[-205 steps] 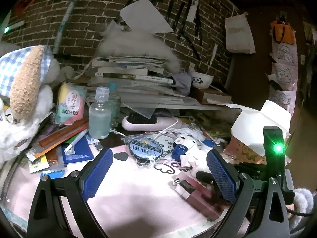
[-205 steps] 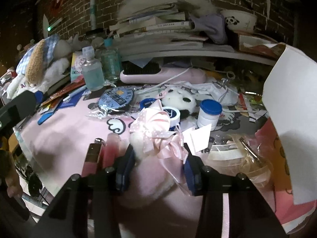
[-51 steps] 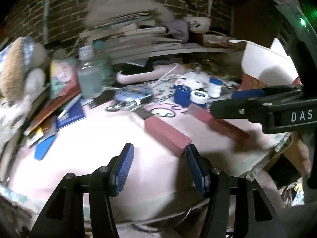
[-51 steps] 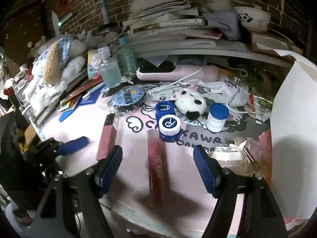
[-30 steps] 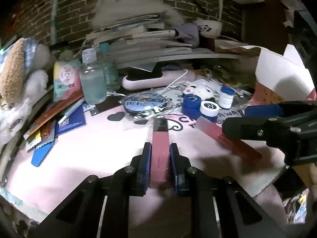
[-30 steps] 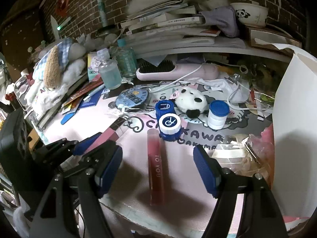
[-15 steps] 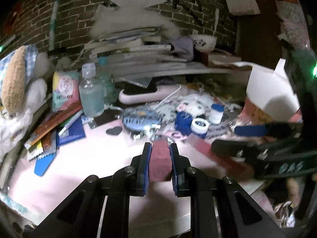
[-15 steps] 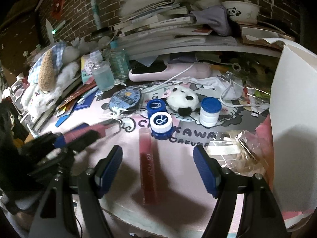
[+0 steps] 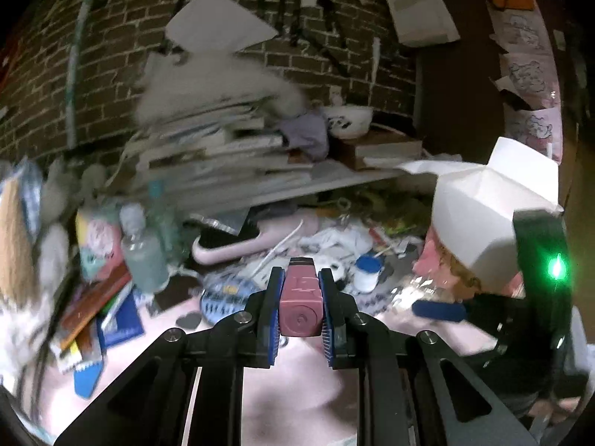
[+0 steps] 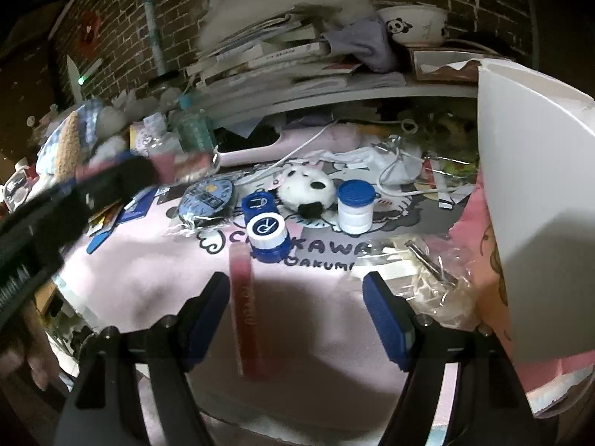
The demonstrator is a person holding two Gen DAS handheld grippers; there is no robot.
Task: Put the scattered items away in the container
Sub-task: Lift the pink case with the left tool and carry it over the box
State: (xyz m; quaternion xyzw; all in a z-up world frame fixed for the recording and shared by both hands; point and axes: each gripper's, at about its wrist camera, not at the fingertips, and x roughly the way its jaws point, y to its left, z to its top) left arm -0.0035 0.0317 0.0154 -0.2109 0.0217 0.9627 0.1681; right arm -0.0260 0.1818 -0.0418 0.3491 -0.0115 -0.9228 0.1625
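The square dusty-pink lip-gloss tube point(image 9: 300, 303), clamped end-on between the closed left fingers point(image 9: 276, 299), could be knocked loose against the tall white paper container point(image 9: 479, 215), while the right fingers point(image 10: 386, 316) are spread wide, empty.

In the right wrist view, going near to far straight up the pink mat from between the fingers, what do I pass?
Pink tube lying on the mat → blue-and-white double case → panda plush → pink hairbrush → stacked books on the shelf.
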